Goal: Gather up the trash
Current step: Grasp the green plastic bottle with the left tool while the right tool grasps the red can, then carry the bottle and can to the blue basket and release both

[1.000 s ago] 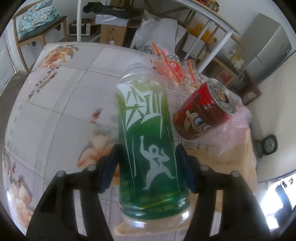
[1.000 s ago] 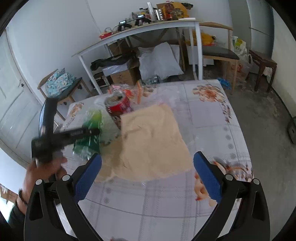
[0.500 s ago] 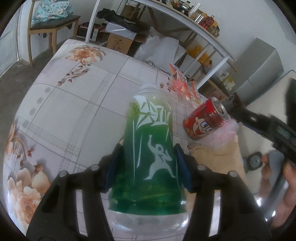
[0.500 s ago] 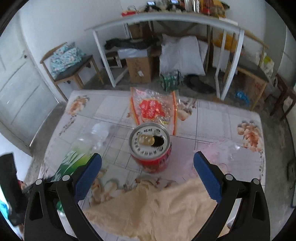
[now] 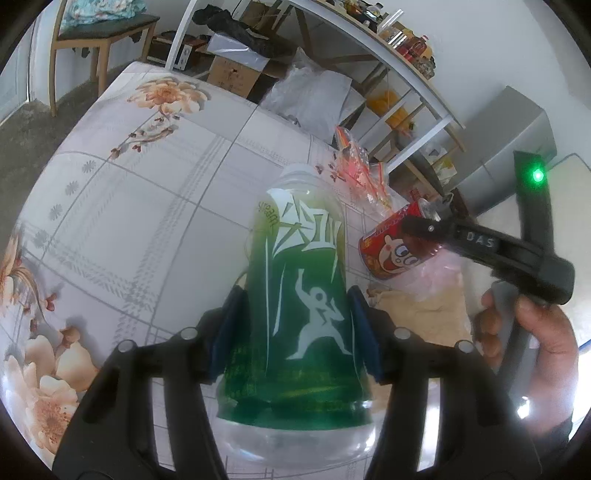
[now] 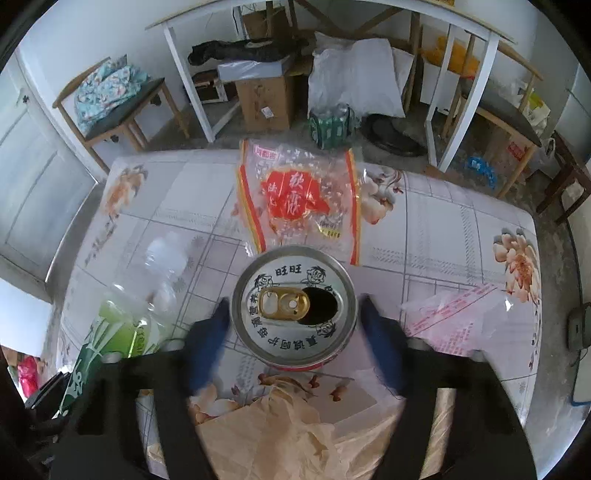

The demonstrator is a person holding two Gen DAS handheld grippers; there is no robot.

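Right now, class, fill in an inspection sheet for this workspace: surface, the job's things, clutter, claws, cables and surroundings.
Surface: table under a flowered cloth.
Job's things: green bottle, opened red can, clear snack bag, pink bag, tan bag.
Clutter: nothing seen beyond these.
Claws: left claw clamped on the bottle; right claw astride the can, jaws just been closing, contact unclear.
Cables: nothing seen on the table.
Surroundings: chair, cardboard box, white trestle table.
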